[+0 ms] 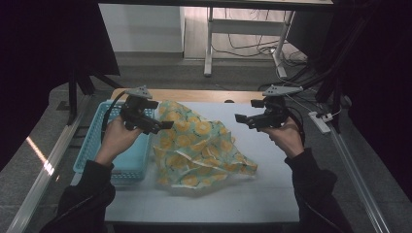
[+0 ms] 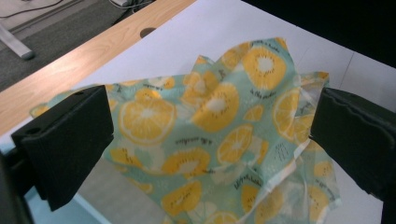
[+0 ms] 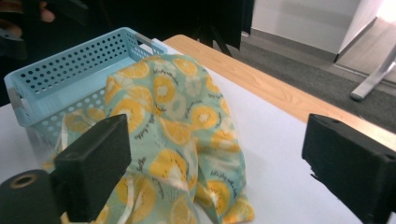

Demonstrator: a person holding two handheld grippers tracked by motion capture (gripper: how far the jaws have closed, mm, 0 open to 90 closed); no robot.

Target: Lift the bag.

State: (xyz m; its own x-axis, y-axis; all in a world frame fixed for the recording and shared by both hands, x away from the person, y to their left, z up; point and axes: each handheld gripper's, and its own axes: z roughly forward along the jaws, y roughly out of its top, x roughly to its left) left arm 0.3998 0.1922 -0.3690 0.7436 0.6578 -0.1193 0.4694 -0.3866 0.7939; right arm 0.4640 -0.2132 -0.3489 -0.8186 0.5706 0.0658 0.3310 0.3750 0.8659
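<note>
Cotton-looking cloth [image 1: 199, 145] printed with orange slices on pale green is lying rumpled on the white table [image 1: 262, 194], its long axis running from about eleven o'clock, where one edge is lapping against the blue basket [image 1: 97, 145], down toward five o'clock. Neither gripper is holding it. At nine o'clock from the heap, the left gripper [image 1: 163, 125] is hovering with its jaws spread wide and pointing at the cloth's near upper edge; it is the closer of the two. At three o'clock, the right gripper [image 1: 241, 119] is hanging farther off, jaws likewise standing apart and empty. Judging by this, the left hand is needing only a short reach inward.
</note>
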